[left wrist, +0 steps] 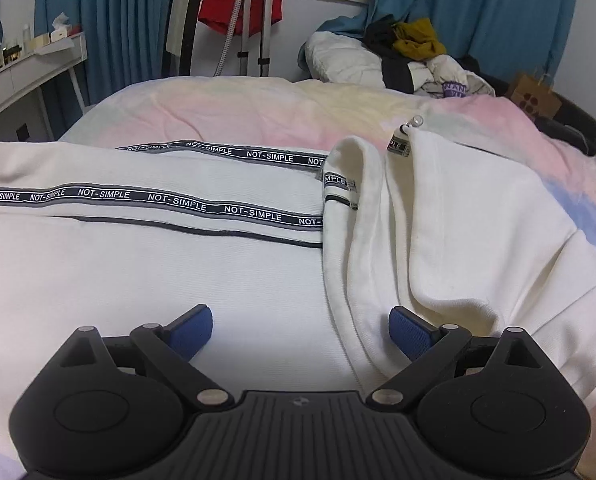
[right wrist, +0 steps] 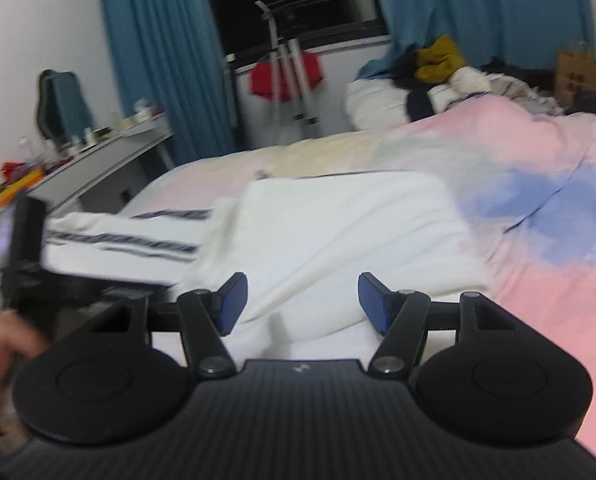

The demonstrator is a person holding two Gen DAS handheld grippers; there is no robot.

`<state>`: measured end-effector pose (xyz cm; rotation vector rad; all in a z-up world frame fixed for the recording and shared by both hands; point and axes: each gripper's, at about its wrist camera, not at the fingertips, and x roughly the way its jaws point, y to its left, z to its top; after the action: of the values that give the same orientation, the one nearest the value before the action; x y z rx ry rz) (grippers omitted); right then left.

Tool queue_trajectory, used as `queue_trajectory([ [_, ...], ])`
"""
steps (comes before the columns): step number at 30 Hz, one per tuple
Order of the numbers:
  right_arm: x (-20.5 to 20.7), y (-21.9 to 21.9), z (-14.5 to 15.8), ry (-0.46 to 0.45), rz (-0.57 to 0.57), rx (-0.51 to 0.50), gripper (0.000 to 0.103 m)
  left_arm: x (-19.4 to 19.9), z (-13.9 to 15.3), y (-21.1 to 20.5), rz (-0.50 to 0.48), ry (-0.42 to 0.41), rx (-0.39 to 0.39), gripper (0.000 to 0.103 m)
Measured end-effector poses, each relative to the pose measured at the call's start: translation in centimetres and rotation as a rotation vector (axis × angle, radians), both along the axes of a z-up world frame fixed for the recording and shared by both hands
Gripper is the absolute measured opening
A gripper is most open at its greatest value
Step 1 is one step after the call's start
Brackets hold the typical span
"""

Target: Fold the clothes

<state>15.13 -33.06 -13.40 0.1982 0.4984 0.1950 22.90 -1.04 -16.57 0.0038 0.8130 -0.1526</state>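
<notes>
A white garment [left wrist: 146, 264] with black "NOT-SIMPLE" striped bands [left wrist: 178, 204] lies spread on the bed. Its right part is folded over in thick folds [left wrist: 449, 240], with a zipper pull [left wrist: 407, 126] at the top. My left gripper [left wrist: 301, 330] is open and empty just above the garment's near part. The right wrist view is blurred; the same garment [right wrist: 337, 232] lies ahead with its striped sleeve [right wrist: 138, 240] at the left. My right gripper [right wrist: 302, 304] is open and empty above the garment's near edge. The other gripper and a hand [right wrist: 2, 344] show at the left edge.
The bed has a pink, yellow and blue cover [left wrist: 258, 108] [right wrist: 557, 216]. A pile of clothes and a white pillow [left wrist: 401, 56] lie at the bed's far side. A desk with small items [left wrist: 30, 64] stands at the left, a garment steamer stand [left wrist: 254, 20] by blue curtains.
</notes>
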Motion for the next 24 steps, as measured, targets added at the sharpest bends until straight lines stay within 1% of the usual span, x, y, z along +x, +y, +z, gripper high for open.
queue_trajectory([
  [1,0.7,-0.2,-0.8,0.005,-0.020,-0.019,0.063,-0.1,0.0,0.0,0.003,-0.002,0.005,0.096],
  [4,2.7,-0.6,-3.4,0.089,-0.037,-0.035,0.063,-0.8,0.1,0.1,0.027,-0.017,0.005,0.096],
  [6,3.1,-0.6,-4.1,0.095,-0.042,-0.019,0.063,-1.5,0.3,0.2,0.048,-0.031,0.000,0.096],
  [7,3.2,-0.6,-4.3,0.094,-0.044,-0.011,0.065,-1.8,0.4,0.3,0.058,-0.037,-0.002,0.096],
  [10,3.4,-0.6,-4.4,0.097,-0.050,0.016,0.065,-2.8,0.6,0.5,0.090,-0.057,-0.008,0.096],
  [12,3.3,-0.5,-4.5,0.093,-0.043,0.008,0.065,-3.5,0.8,0.6,0.110,-0.070,-0.014,0.096],
  [13,3.1,-0.5,-4.5,0.090,-0.039,0.006,0.065,-3.8,1.1,0.9,0.119,-0.070,-0.025,0.096],
  [17,3.0,-1.1,-4.4,0.089,-0.036,0.024,0.064,-5.5,2.5,1.9,0.165,-0.075,-0.022,0.096],
  [18,3.0,-1.1,-4.3,0.089,-0.038,0.026,0.066,-5.9,3.1,2.4,0.179,-0.068,-0.025,0.096],
  [21,3.3,-0.7,-4.1,0.079,-0.048,0.013,0.066,-7.3,4.8,3.9,0.221,-0.048,-0.037,0.096],
  [24,3.2,-0.9,-3.9,0.078,-0.055,0.030,0.066,-8.5,6.3,6.5,0.266,-0.005,-0.087,0.097],
])
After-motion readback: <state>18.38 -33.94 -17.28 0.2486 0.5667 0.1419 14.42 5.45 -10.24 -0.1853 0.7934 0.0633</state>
